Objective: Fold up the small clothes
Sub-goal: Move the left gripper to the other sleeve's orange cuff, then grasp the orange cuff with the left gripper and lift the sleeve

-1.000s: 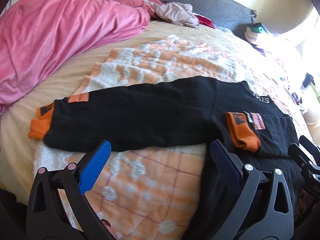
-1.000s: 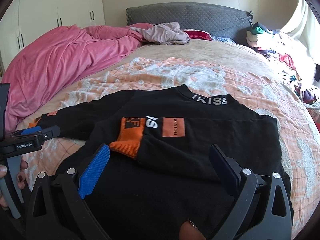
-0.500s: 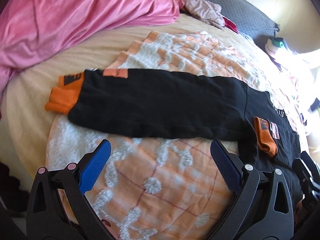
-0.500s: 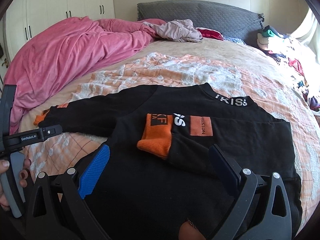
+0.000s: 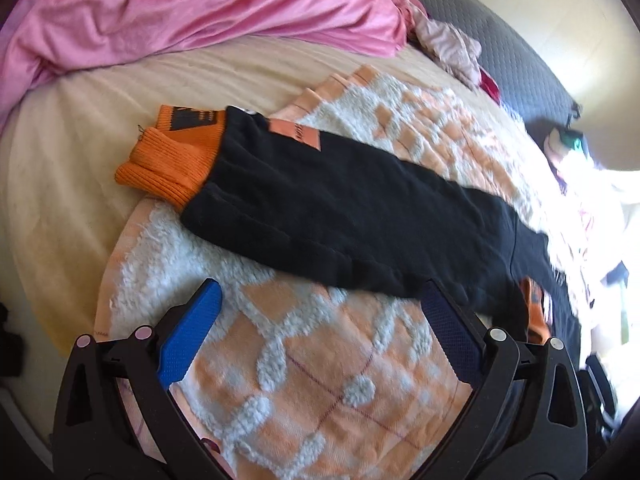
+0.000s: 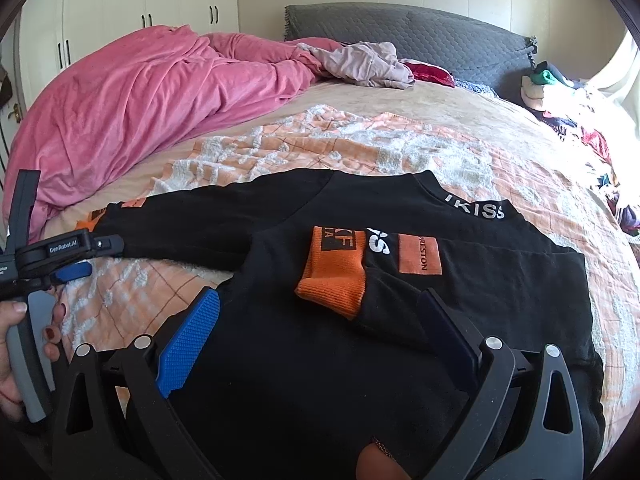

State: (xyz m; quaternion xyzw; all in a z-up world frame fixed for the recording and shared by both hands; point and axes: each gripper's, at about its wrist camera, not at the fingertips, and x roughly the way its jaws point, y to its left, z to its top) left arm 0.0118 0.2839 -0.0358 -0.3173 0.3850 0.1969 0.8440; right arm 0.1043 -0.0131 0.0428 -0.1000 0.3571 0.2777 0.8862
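A black sweatshirt (image 6: 320,360) with orange cuffs lies flat on the bed. Its right sleeve is folded across the chest, the orange cuff (image 6: 334,280) on top. Its left sleeve (image 5: 340,216) stretches out straight, ending in an orange cuff (image 5: 172,160). My left gripper (image 5: 320,320) is open and empty, hovering just short of that sleeve; it also shows in the right wrist view (image 6: 68,268). My right gripper (image 6: 320,332) is open and empty above the sweatshirt's body.
An orange and white fleece blanket (image 5: 320,392) lies under the sweatshirt. A pink duvet (image 6: 140,108) is heaped at the left, a lilac garment (image 6: 360,64) by the grey headboard (image 6: 420,36), and a clothes pile (image 6: 580,112) at the right.
My left gripper has swung left and closer along the outstretched sleeve toward its cuff. My right gripper has shifted slightly and stays over the sweatshirt. Both stayed open.
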